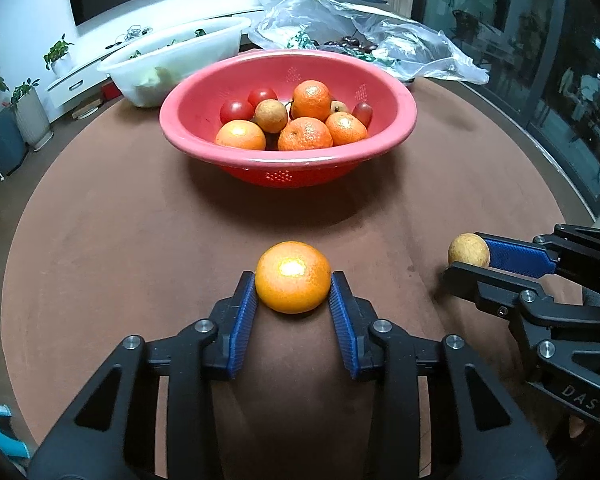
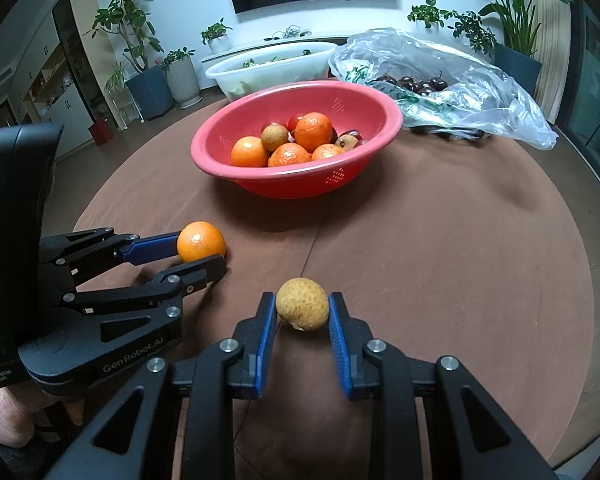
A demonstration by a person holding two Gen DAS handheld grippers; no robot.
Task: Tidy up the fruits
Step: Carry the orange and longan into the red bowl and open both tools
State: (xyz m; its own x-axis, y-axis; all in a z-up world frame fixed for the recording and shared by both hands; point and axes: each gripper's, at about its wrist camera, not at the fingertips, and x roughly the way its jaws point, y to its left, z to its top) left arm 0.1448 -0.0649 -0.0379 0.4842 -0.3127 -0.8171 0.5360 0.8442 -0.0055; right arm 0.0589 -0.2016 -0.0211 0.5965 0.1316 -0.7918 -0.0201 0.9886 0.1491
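A mandarin orange [image 1: 293,282] rests on the brown round table [image 1: 120,240], and my left gripper [image 1: 293,280] is shut on it, blue pads against both its sides. From the right wrist view the same orange [image 2: 201,241] sits between the left gripper's [image 2: 202,250] fingers. My right gripper [image 2: 302,300] is shut on a small tan longan [image 2: 302,305], seen at right in the left wrist view as well, the longan [image 1: 469,250] just above the table. Beyond both stands a red colander bowl [image 1: 404,96] holding oranges, longans, tomatoes and a grape.
A white plastic basin [image 1: 180,52] with greens stands behind the bowl at left. A clear plastic bag [image 1: 412,40] with dark cherries lies behind at right. Bare tabletop separates the grippers from the bowl [image 2: 204,160]. Part of a person's hand [image 2: 4,416] shows at lower left.
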